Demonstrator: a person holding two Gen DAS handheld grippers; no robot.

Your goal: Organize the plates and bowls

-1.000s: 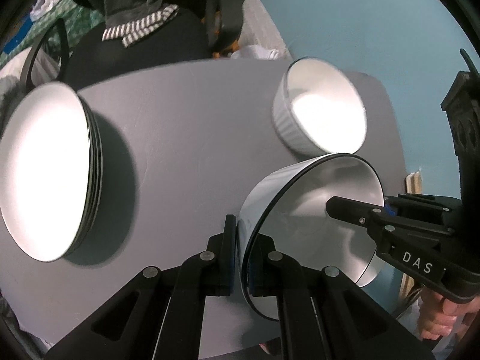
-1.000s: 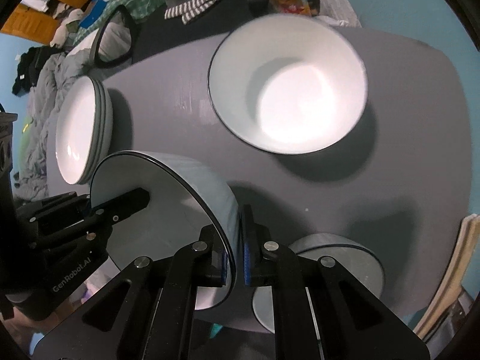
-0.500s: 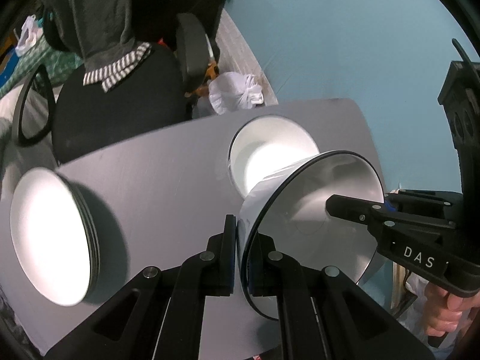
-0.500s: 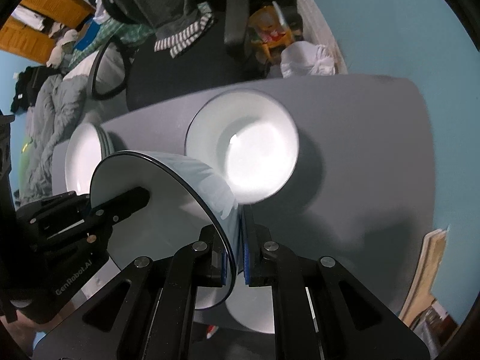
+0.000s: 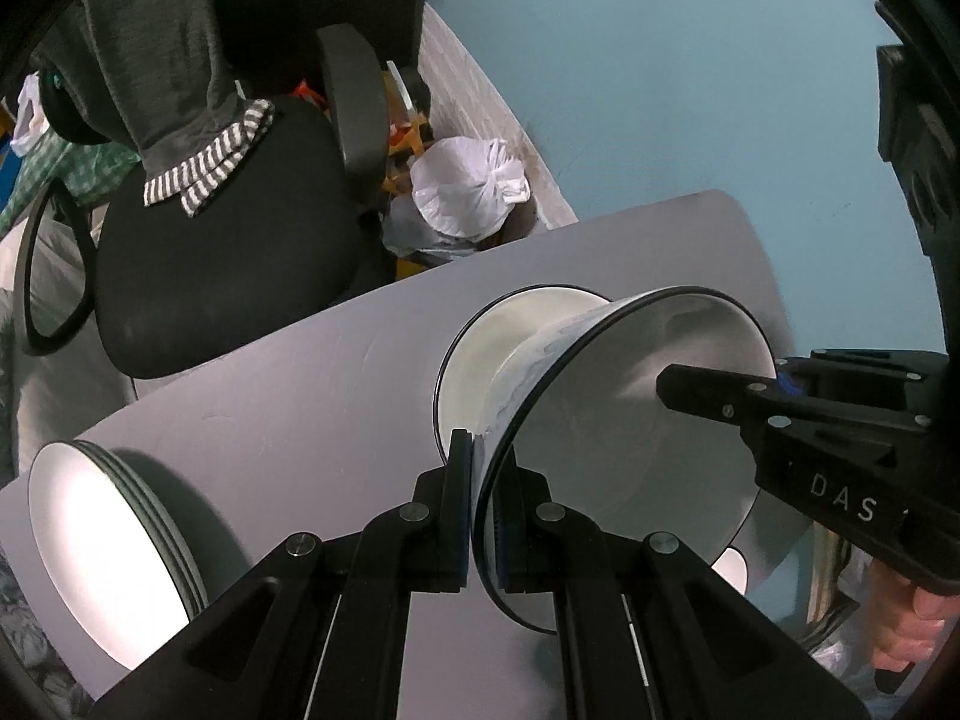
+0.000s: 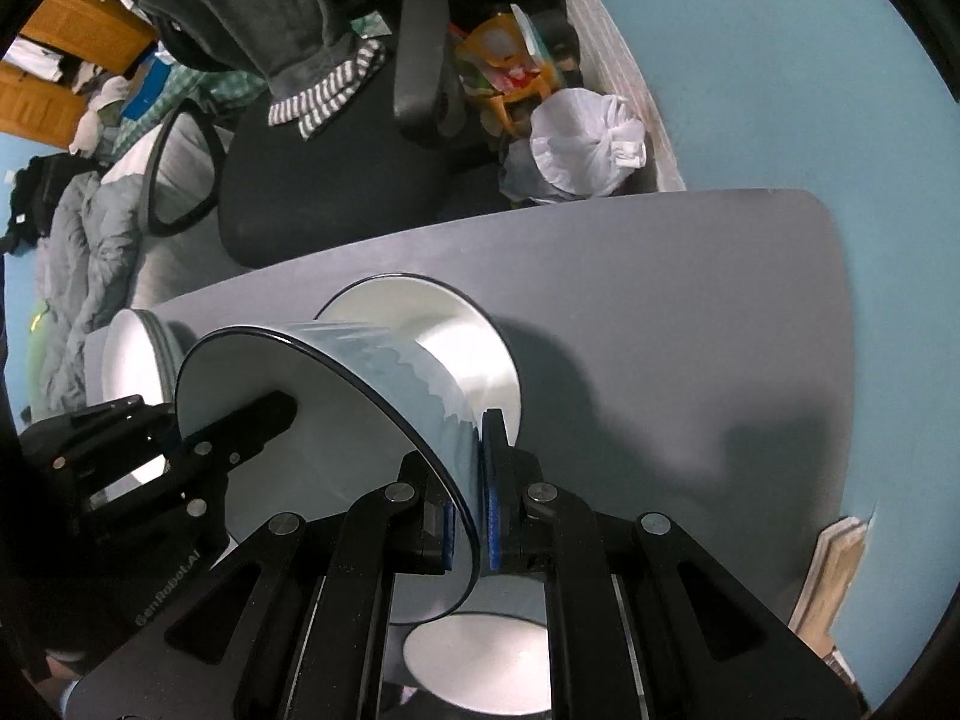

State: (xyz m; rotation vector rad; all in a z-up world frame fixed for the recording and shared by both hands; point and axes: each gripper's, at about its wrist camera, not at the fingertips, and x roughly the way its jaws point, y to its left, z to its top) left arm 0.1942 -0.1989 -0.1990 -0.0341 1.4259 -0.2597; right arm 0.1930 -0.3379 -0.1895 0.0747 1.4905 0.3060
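Observation:
A white bowl with a dark rim and a blue pattern outside (image 5: 630, 420) (image 6: 288, 420) hangs above the grey table (image 5: 288, 408) (image 6: 660, 330), tilted in both views. My left gripper (image 5: 483, 480) is shut on its near rim. My right gripper (image 6: 471, 504) is shut on the opposite rim. Each gripper shows in the other's view: the right (image 5: 750, 387) and the left (image 6: 198, 438). Behind the held bowl a second white bowl (image 5: 480, 354) (image 6: 444, 342) stands on the table, partly hidden. A stack of white plates (image 5: 102, 552) (image 6: 132, 360) sits at the table's left.
A third bowl (image 6: 480, 660) stands under the held one near the table's front edge. Behind the table are a black office chair (image 5: 228, 276) with clothes draped on it and a white bag (image 5: 468, 186) by the blue wall. A hand (image 5: 906, 618) grips the right tool.
Both grippers carried the bowl across the table toward the second white bowl, which the held bowl now overlaps. The plate stack slid toward the lower left of the left wrist view.

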